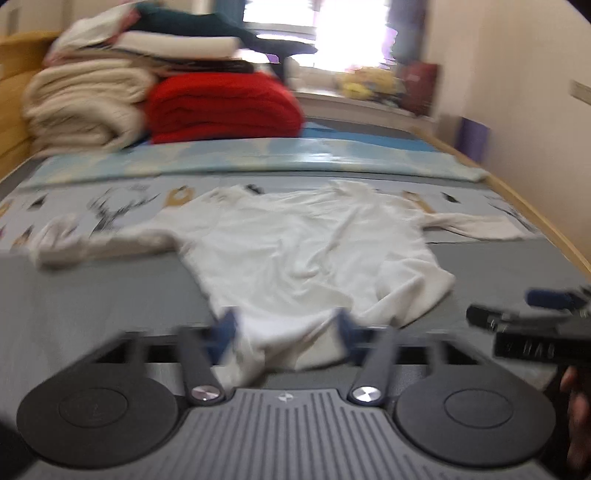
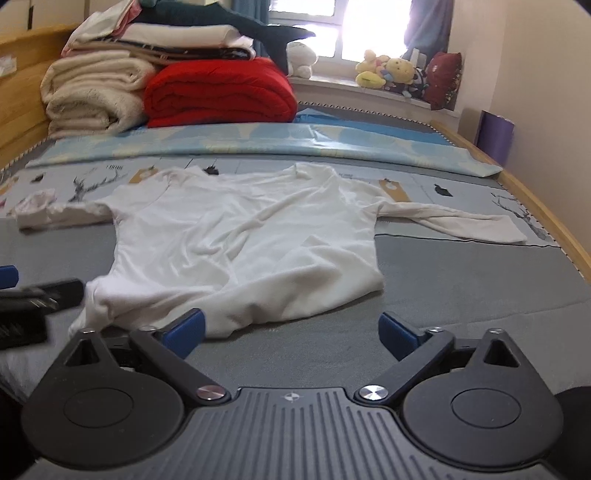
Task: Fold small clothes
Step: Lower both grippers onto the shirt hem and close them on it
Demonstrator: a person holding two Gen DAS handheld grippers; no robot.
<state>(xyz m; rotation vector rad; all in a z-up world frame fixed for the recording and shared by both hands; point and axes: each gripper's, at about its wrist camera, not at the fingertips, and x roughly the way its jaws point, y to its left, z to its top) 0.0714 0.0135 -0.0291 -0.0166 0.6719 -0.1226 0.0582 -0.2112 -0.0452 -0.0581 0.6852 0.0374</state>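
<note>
Behind the bed (image 2: 461, 295), bright daylight came through a window (image 2: 332, 26), and soft toys (image 2: 388, 72) sat on the sill. At the head of the bed lay a thick red quilt (image 2: 218, 96), folded and puffy, beside a pile of cream fleecy blankets (image 2: 92, 96). A pale blue printed cover (image 2: 258, 142) crossed the grey, smooth bed surface.

On this grey surface lay the white long-sleeved shirt (image 2: 240, 236), made of soft, thin and wrinkled cloth, with both sleeves stretched out to the sides and the hem toward the cameras.

The left gripper (image 1: 286, 334), with blue pads on black fingers, stood partly closed around a bunched fold of the hem; the cloth was between its fingers and the pads seemed to press on it, though that view was blurred. The right gripper (image 2: 291, 330) was spread wide above the bare grey surface just in front of the hem, and it held nothing.
</note>
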